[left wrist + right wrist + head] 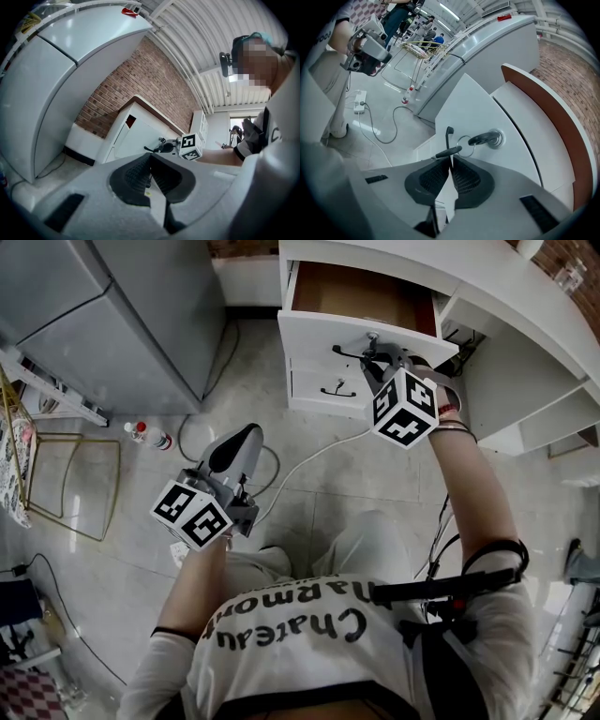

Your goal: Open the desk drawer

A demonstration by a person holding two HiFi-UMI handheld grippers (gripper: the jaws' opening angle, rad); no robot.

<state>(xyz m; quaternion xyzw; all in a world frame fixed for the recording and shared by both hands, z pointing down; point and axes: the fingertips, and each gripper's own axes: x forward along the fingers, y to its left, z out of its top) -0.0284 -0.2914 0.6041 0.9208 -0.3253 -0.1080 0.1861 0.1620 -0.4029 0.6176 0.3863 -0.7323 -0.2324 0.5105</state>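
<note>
One top drawer point(339, 337) of the white desk point(497, 298) stands pulled out at upper centre of the head view, its brown inside showing; a second drawer point(323, 388) below it is closed. On the top drawer's front, a black handle point(449, 144) sits just beside a key point(485, 138) in the lock, with a ring hanging off the key. Right gripper point(451, 161) has its jaws pressed together, pinching that handle at the tips. The right arm reaches forward and is nearly straight, with the marker cube point(405, 407) facing up. Left gripper point(150, 165) is well apart from the desk, held low over the lap with the elbow bent; its jaws are closed and hold nothing. A grey fridge point(122, 315) stands left of the desk. Between them on the tile floor lie a white cable point(309, 458) and small bottles point(150, 435). A gold wire rack point(67, 486) sits at far left. Nothing blocks the drawer front.
</note>
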